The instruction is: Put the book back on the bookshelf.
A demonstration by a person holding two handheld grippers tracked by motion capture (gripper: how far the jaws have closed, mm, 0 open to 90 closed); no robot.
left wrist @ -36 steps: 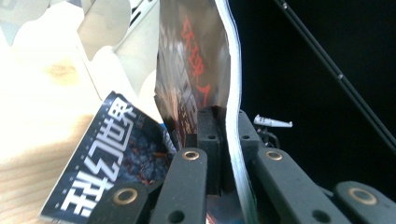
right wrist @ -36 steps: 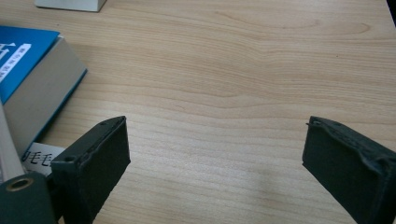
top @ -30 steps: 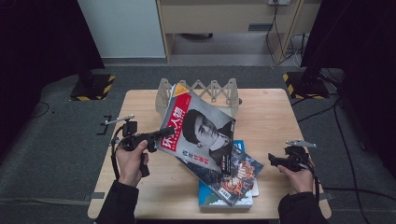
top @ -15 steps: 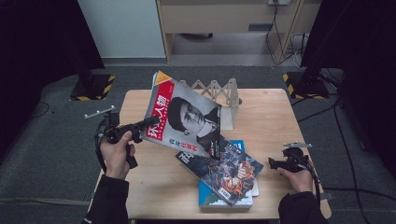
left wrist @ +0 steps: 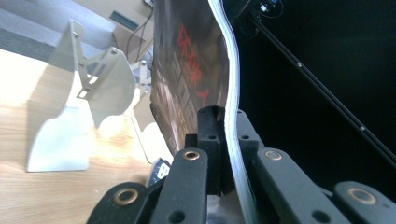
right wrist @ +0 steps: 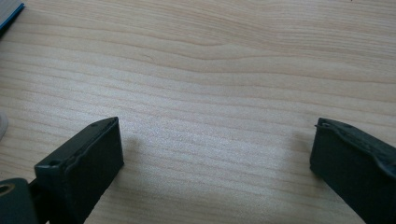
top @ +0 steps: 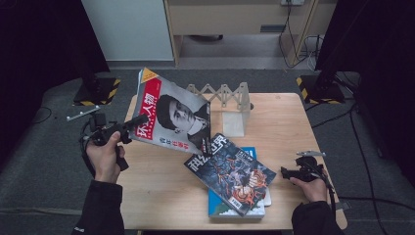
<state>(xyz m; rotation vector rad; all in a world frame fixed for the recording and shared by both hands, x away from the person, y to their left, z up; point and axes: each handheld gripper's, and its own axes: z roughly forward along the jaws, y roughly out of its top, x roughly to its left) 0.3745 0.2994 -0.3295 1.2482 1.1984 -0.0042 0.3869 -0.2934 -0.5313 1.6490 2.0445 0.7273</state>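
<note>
High view first, from the left: the left gripper (top: 131,125) is held out past the table's left edge, its jaws clamped on the lower left edge of the portrait magazine (top: 176,113), which hangs tilted in the air over the back left part of the wooden table (top: 161,181). The magazine's far corner covers part of the folding metal rack (top: 227,100) behind it, and its lower right corner overlaps the comic-cover magazine (top: 230,172) in the picture; whether they touch cannot be told. That second magazine lies askew on a blue book (top: 218,208), hiding most of it. On the right the right gripper (top: 289,172) rests low by the table's right edge, partly covered by the hand.

Left gripper view: the jaws are pressed together on the magazine's page edges (left wrist: 232,107); the cover is seen edge-on and its red lettering is too blurred to read. The rack (left wrist: 88,88) stands to the left.

Right gripper view: the two jaws stand wide apart over bare wood (right wrist: 210,93), holding nothing; a blue corner (right wrist: 9,14) is cut off at the top left.

Compared with half a second ago, the left hand has drawn farther out to the left and the magazine has gone with it, uncovering more of the rack. The right gripper has not moved.
</note>
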